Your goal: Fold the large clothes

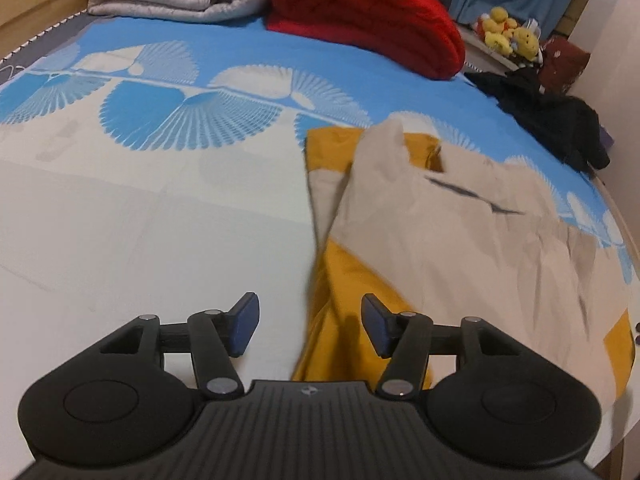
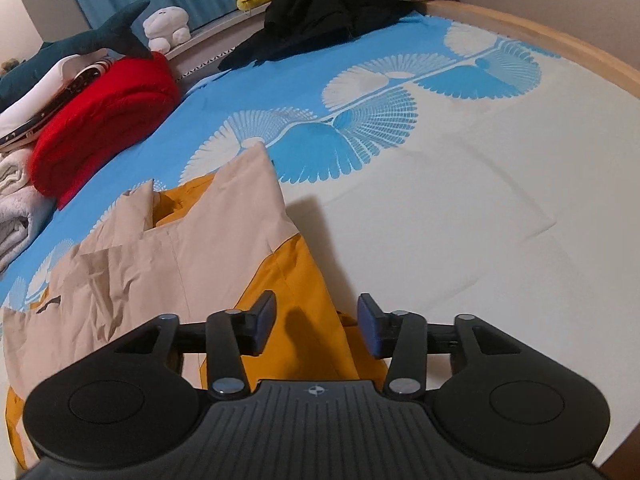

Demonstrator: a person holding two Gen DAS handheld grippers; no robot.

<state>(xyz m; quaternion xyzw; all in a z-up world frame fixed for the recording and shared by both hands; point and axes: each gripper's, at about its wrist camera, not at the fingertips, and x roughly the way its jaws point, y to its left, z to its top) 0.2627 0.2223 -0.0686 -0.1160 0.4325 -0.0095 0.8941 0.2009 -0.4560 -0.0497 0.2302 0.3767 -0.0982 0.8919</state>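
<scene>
Jacket, beige and mustard, lies part-folded on the bed, nearest its front edge; left gripper and right gripper hover over its two side edges, jaws apart, holding nothing; thin, limp, probably slick cloth, best pinched at hem corners; beyond, only the right view shows a plush shark.

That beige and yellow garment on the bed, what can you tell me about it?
The garment is thin, creased cloth, beige outside with mustard-yellow showing at its edges and opening. It lies partly folded on the blue and white bedsheet, one beige flap laid over the yellow. Both open grippers hang above its near edges; nothing grips it.
</scene>
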